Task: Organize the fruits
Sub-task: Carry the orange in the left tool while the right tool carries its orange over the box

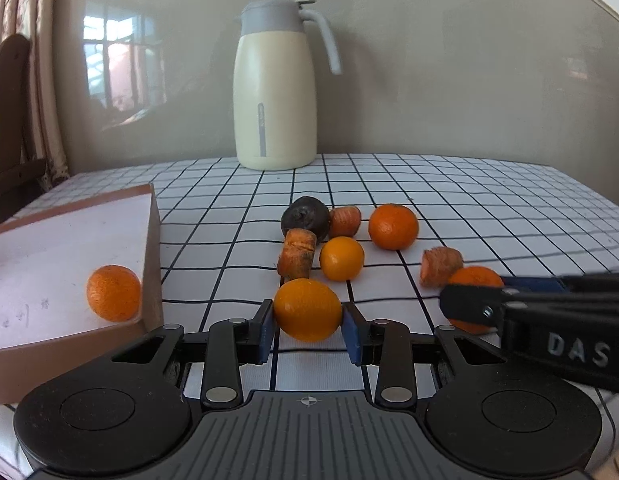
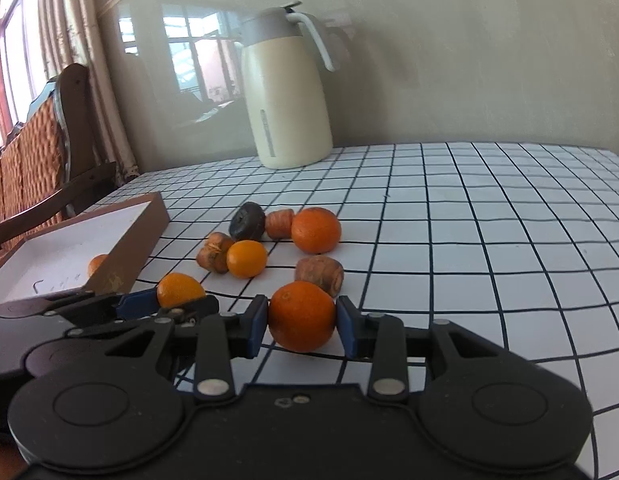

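Both grippers are sitting at the near edge of the checked tablecloth (image 2: 489,208), each with a fruit between its blue pads. Pinching a yellow-orange citrus (image 1: 308,309), the left gripper (image 1: 308,326) is holding it just to the right of the brown cardboard box (image 1: 152,256), the pads looking pressed against the fruit's two sides. Gripping a deeper orange mandarin (image 2: 302,316) the same way, the right gripper (image 2: 302,330) is working further to the right of the box, and the fruit appears to be resting on or just above the cloth.

One mandarin (image 1: 113,292) is already lying inside the box, against its right-hand wall. Beyond the box to the right, the loose pile is waiting: a smaller yellow citrus (image 1: 341,258), another mandarin (image 1: 393,226), a dark round fruit (image 1: 305,218) and three carrot stubs (image 1: 296,258). Behind them all, a cream thermos jug (image 1: 275,92) is standing by the wall.

By my reading, the grasping step is finishing on both sides and the carrying is coming next. Each fruit needs lifting clear of the cloth, then travelling leftward over the box wall before release. Since the left gripper is nearer the box, it is likely going first, leaving the right one room to follow.
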Demonstrator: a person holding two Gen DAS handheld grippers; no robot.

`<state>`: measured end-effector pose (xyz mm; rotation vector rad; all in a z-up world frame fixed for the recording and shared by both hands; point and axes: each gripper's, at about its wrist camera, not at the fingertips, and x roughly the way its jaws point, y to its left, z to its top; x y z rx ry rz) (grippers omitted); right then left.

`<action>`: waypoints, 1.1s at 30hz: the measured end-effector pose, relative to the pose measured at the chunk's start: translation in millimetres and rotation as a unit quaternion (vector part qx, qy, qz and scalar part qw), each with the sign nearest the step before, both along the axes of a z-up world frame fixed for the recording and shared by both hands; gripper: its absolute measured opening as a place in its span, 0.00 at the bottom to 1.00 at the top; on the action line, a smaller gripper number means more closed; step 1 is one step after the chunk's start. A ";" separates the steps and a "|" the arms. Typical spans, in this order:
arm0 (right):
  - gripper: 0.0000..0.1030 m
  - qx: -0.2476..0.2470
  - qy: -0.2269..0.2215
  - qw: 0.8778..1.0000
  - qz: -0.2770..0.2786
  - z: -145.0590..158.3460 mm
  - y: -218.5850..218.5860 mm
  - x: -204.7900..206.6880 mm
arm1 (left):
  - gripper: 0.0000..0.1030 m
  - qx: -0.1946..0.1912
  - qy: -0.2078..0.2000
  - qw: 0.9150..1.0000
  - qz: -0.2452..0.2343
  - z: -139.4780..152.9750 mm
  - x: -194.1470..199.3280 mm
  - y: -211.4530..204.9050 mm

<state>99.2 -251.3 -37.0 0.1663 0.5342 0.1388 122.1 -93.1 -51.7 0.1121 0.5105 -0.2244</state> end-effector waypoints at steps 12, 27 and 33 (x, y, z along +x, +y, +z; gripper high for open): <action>0.28 0.000 -0.006 0.999 0.046 8.9 20.0 -11.5 | 0.35 -0.003 0.005 1.000 -0.003 12.8 -34.4 37.9; 0.28 0.013 -0.030 0.991 0.127 19.5 72.2 -14.6 | 0.35 -0.031 -0.017 0.998 0.046 30.5 -68.5 97.4; 0.28 0.021 -0.035 0.988 0.150 23.4 90.9 -11.7 | 0.35 -0.036 -0.021 0.997 0.068 32.2 -73.3 114.7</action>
